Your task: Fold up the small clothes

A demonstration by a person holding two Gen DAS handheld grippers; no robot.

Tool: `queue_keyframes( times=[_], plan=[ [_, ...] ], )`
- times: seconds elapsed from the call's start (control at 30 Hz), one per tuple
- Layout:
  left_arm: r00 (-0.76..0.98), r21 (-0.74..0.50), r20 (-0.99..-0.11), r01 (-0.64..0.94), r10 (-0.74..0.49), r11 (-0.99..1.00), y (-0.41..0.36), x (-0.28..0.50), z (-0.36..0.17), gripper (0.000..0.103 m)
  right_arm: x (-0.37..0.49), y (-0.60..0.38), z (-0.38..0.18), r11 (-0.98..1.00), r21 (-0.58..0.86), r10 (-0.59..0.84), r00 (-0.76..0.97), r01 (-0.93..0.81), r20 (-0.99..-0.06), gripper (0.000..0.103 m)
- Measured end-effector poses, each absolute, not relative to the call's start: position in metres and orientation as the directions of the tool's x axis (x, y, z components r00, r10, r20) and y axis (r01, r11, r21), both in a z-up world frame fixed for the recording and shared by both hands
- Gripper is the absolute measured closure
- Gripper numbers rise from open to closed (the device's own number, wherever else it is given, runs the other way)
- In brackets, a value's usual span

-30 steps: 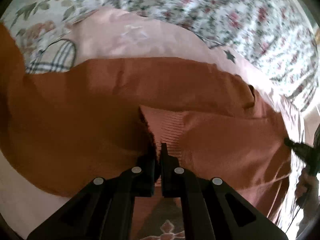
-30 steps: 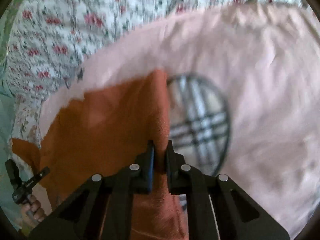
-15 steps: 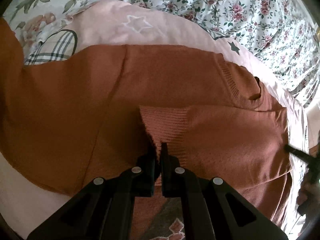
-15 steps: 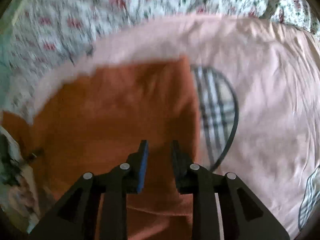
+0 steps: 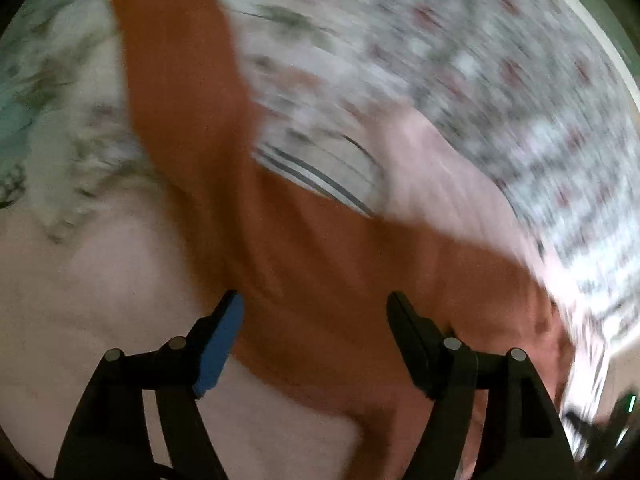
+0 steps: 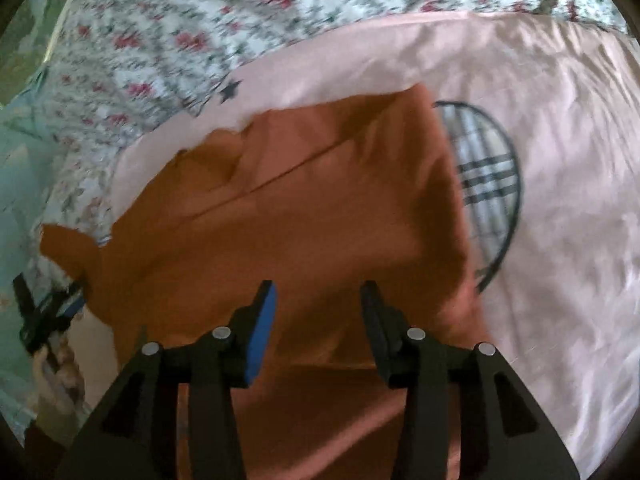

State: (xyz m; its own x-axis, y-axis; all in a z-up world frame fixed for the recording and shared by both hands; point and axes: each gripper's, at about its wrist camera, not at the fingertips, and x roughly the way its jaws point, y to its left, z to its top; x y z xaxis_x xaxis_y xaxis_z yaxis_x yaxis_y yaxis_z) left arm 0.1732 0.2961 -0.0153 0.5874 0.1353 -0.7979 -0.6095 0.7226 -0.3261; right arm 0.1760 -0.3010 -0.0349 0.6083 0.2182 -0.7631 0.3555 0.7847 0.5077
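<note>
Left gripper [image 5: 314, 308]: its two fingers are spread wide apart. Nothing is between them. It hangs over the near edge of the sweater. This view is very blurry.
Right gripper [image 6: 318, 300]: its fingers are spread apart too, and hold nothing. It points down at the sweater from above.
Orange sweater [image 6: 304, 216]: it lies folded on the pink sheet [image 6: 560, 128]. A fold line runs across its top. One sleeve [image 5: 180, 80] sticks out far from the body onto the flowery blanket [image 6: 192, 28].
Plaid circle [image 6: 486, 176]: a picture on the pink sheet. The sweater's right edge covers part of it.
Person's hand [image 6: 56, 364]: seen at the far left of the right view, holding the other tool.
Change: one second ago both grippers pinched the sweater. Half a second ago the right one had let go. Now the left one has let go as well.
</note>
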Motion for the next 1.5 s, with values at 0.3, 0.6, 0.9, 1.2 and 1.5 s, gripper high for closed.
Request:
queue_keyframes(
  times=[0.3, 0.6, 0.9, 1.2, 1.5],
  plan=[
    [0.565, -0.341, -0.789, -0.728, 0.240, 0.594, 0.422, 0.194, -0.005, 0.025, 0.173, -0.268, -0.030, 0.800, 0.514, 0.271, 0.577, 0.310, -0.770, 0.057],
    [0.631, -0.308, -0.718, -0.668, 0.296, 0.677, 0.414, 0.209, 0.025, 0.099, 0.165, -0.269, -0.029, 0.790, 0.518, 0.265, 0.578, 0.330, -0.772, 0.057],
    [0.767, -0.334, -0.633, -0.396, 0.108, 0.856, 0.261, 0.222, 0.057, 0.100, 0.160, -0.272, -0.026, 0.771, 0.548, 0.271, 0.611, 0.325, -0.744, 0.057],
    [0.700, -0.392, -0.679, -0.091, -0.221, 0.916, 0.064, 0.280, 0.008, 0.100, 0.136, -0.299, -0.032, 0.732, 0.563, 0.236, 0.633, 0.383, -0.737, 0.057],
    [0.565, -0.351, -0.744, 0.121, -0.356, 0.928, -0.055, 0.320, -0.037, 0.098, 0.109, -0.335, -0.044, 0.678, 0.570, 0.190, 0.639, 0.464, -0.745, 0.057]
  ],
)
